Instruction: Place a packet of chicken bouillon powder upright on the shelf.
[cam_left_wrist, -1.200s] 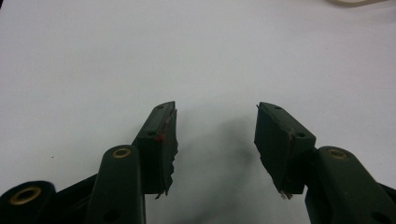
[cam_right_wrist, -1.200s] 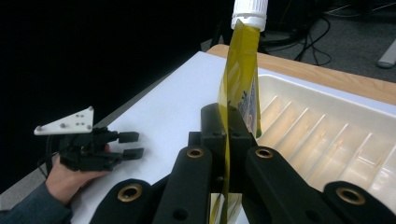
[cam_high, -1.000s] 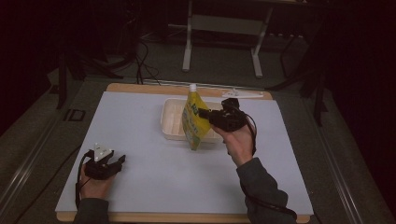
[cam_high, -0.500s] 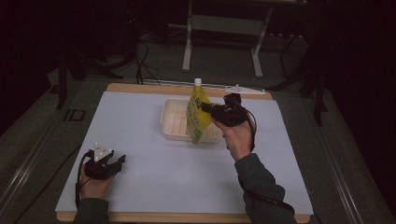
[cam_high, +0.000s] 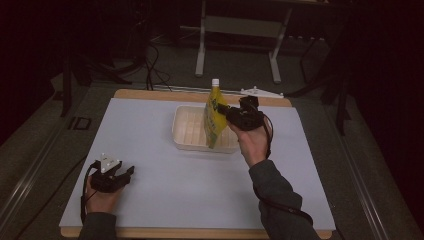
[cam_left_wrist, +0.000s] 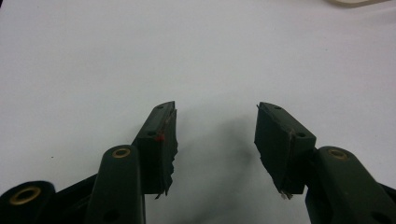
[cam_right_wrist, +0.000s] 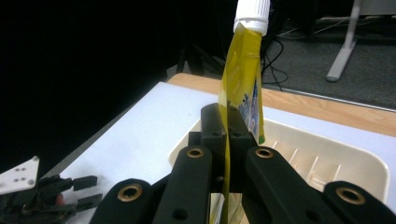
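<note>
Jaws of the right gripper (cam_high: 223, 111) pinch a yellow pouch (cam_high: 215, 119) upright over the cream tray (cam_high: 186, 142), upper centre of the high view; the left gripper (cam_left_wrist: 215, 140) rests wide open, holding nothing.
Thin film could slip or swing and miss the tray. Right gripper view alone shows the edge-on pinch and the white cap (cam_right_wrist: 251, 16).

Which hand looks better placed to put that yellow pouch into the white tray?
The right. The right gripper is shut on the yellow pouch, upright over the white tray. The left gripper rests open near the table's front edge.
</note>
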